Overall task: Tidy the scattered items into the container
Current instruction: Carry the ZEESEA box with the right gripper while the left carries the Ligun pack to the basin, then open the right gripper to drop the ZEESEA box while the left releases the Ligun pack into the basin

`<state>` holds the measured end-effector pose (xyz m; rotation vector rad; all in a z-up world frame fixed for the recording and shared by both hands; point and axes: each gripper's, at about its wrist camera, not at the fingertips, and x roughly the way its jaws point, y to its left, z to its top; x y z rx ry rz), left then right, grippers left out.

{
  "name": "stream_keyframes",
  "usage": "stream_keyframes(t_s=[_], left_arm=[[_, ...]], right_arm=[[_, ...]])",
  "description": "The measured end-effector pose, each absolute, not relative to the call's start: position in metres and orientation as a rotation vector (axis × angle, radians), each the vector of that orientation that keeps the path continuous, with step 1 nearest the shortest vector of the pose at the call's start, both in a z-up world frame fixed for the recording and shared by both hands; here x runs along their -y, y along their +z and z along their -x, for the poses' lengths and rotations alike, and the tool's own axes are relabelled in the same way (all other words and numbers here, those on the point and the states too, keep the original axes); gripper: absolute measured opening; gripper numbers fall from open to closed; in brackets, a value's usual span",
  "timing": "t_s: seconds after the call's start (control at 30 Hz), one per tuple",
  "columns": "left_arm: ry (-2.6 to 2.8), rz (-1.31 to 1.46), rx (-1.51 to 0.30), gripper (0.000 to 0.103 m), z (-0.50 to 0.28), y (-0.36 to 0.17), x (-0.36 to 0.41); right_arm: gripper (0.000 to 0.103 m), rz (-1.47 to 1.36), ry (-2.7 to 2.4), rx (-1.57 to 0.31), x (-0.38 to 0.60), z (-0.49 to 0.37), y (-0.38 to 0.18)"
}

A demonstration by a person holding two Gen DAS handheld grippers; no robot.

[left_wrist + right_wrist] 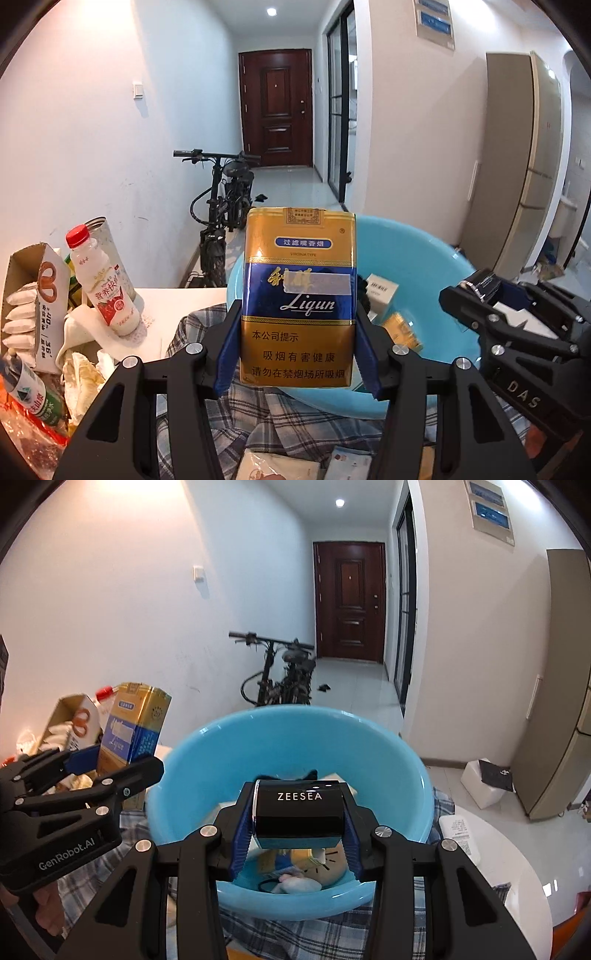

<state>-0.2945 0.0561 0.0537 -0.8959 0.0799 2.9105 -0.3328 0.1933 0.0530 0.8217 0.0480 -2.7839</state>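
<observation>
My left gripper (297, 332) is shut on a gold and blue cigarette pack (299, 295) and holds it upright at the near left rim of the light blue basin (436, 266). The pack also shows in the right wrist view (129, 731). My right gripper (297, 834) is shut on a black ZEESEA box (298, 814) and holds it over the basin (207, 760). The basin holds several small items, among them a white box (382, 290) and a round plush piece (325, 867). The right gripper also shows at the right of the left wrist view (480, 291).
A plaid cloth (258, 417) lies under the basin on a white table (517, 878). At the left stand a red-capped milk bottle (103, 284), an open cardboard box (33, 295), a tin can (107, 236) and wrappers. A bicycle (225, 199) stands in the hallway behind.
</observation>
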Motion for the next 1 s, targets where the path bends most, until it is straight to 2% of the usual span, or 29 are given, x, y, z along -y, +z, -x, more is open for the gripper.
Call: stream_keyframes(t_s=[0.83, 0.87, 0.9, 0.97, 1.0], left_arm=[[2.907, 0.923, -0.092, 0.053, 0.301, 0.049, -0.064], [2.909, 0.923, -0.091, 0.053, 0.301, 0.049, -0.063], [2.914, 0.922, -0.091, 0.053, 0.301, 0.049, -0.063], [2.925, 0.916, -0.090, 0.053, 0.301, 0.050, -0.060], [2.916, 0.922, -0.075, 0.053, 0.302, 0.050, -0.059]], right_arm=[[0.045, -0.866, -2.794, -0.095, -0.189, 0.338, 0.042], [0.053, -0.867, -2.799, -0.104, -0.189, 0.338, 0.042], [0.075, -0.866, -2.818, -0.118, -0.188, 0.337, 0.042], [0.093, -0.836, -2.888, -0.148, -0.190, 0.335, 0.045], [0.096, -0.809, -2.910, -0.157, -0.191, 0.332, 0.048]])
